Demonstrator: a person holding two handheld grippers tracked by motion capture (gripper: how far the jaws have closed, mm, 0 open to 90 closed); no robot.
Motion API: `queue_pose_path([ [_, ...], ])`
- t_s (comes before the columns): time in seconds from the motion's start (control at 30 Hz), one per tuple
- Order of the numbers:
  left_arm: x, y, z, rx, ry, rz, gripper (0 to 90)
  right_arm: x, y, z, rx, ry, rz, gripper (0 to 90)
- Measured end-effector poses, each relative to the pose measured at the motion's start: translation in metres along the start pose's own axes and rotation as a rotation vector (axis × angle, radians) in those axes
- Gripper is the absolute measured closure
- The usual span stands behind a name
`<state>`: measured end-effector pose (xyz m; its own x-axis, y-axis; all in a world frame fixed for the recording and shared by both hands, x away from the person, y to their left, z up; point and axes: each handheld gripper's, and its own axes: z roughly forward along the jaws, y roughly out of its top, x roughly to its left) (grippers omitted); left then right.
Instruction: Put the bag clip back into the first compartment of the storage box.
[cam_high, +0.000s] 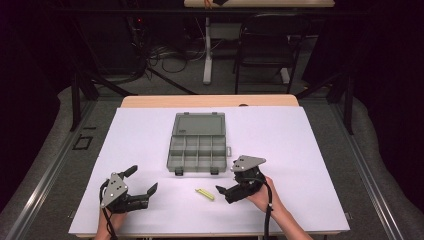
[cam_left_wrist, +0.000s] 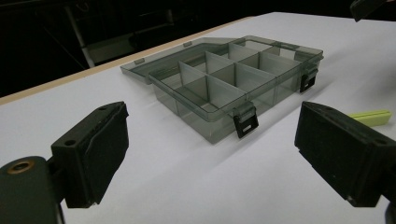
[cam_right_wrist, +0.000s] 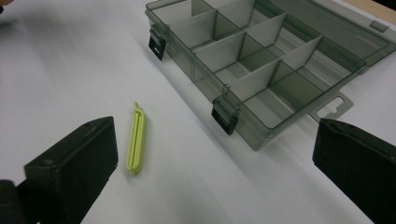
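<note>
A smoky grey plastic compartment box lies open mid-table, its lid folded flat behind it and its several compartments empty. A small yellow-green clip rests on the white sheet in front of the box. My left gripper is open near the front left, nothing between its jaws. My right gripper is open just right of the clip, jaws spread wide with the clip ahead of them.
The white sheet covers a wooden table whose bare far edge shows behind it. Beyond stand a black chair, a table leg and floor cables. Both latches of the box hang at its front wall.
</note>
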<state>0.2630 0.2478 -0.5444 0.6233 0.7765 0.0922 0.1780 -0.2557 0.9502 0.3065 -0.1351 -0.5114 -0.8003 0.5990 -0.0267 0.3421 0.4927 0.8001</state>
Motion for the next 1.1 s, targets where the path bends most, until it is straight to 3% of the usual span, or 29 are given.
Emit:
queue_pose_path([
  [0.4, -0.005, 0.001, 0.004, 0.037, -0.02, 0.021, 9.8, 0.014, 0.011, 0.016, 0.075, 0.023, -0.024, 0.0],
  [0.93, -0.009, 0.002, 0.004, 0.043, -0.031, 0.032, 9.8, 0.035, 0.024, 0.037, 0.19, 0.023, -0.052, 0.1],
  [1.1, -0.008, 0.002, 0.005, 0.046, -0.034, 0.033, 9.8, 0.039, 0.023, 0.042, 0.227, 0.014, -0.068, 7.8],
])
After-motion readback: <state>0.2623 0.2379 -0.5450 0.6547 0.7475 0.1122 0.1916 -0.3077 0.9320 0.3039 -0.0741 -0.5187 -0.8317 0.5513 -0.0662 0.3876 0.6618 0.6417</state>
